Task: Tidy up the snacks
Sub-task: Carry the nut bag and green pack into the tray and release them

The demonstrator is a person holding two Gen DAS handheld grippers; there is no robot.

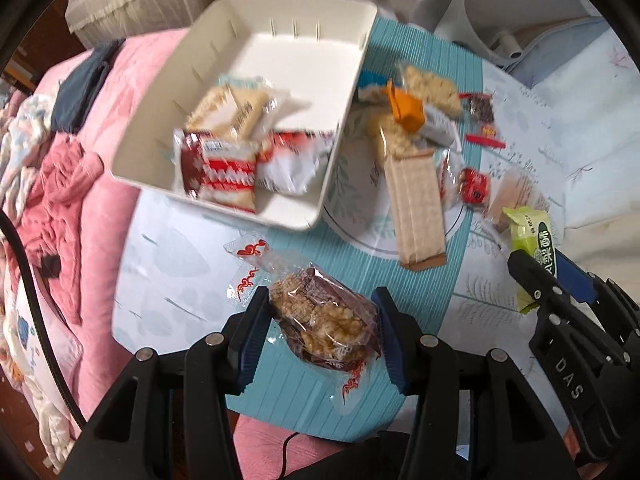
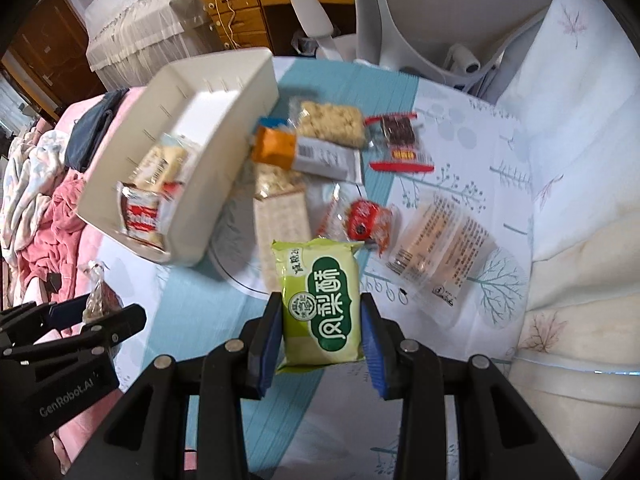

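On surface: white bin [image 1: 240, 60], holding several wrapped snacks.
Beside bin: loose snacks on teal mat [image 1: 400, 52].
Left tongs [image 1: 322, 320]: clamped on clear rice-cracker pack [image 1: 324, 320].
Right tongs [image 2: 320, 324]: gripping green cake pack [image 2: 320, 304].

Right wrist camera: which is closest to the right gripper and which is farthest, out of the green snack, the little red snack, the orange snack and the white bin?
From the right gripper:
1. Green snack pack, held between its fingers.
2. Little red snack, just beyond, slightly right.
3. Orange snack, farther back, slightly left.
The white bin stretches along the left, so I cannot rank it fairly against the red and orange snacks.
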